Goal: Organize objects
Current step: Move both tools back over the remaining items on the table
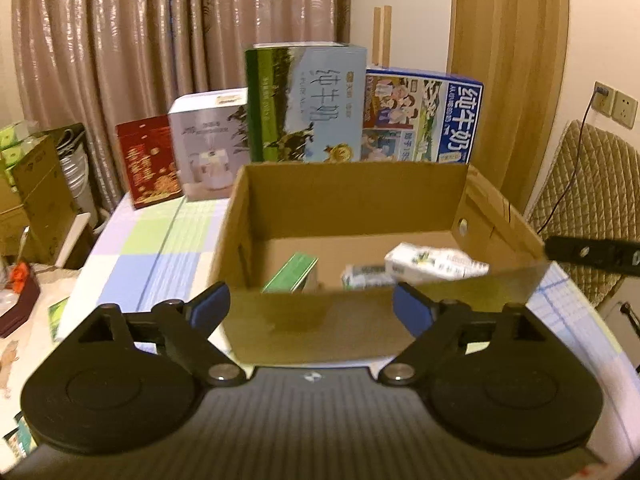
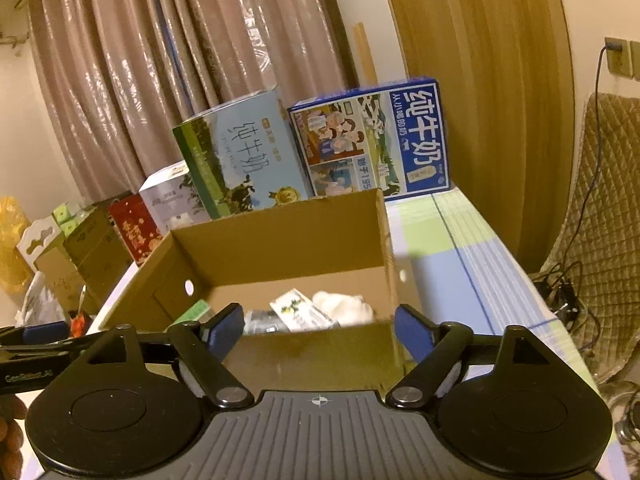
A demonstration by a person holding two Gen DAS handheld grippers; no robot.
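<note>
left gripper [image 1: 312, 310] first: i see both blue pads spread wide and empty, straddling the cardboard box's [image 1: 320, 328] near wall. inside the box lie one green carton [image 1: 294, 274] and two white packs [image 1: 436, 264]. four upright cartons stand behind the box. right gripper [image 2: 318, 330], jaws also apart, empty, before the same box [image 2: 320, 356]; a pale bundle [image 2: 344, 306] lies inside.

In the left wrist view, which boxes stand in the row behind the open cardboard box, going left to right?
Red box → white humidifier box → tall green-and-blue milk carton box → blue milk carton box.
</note>
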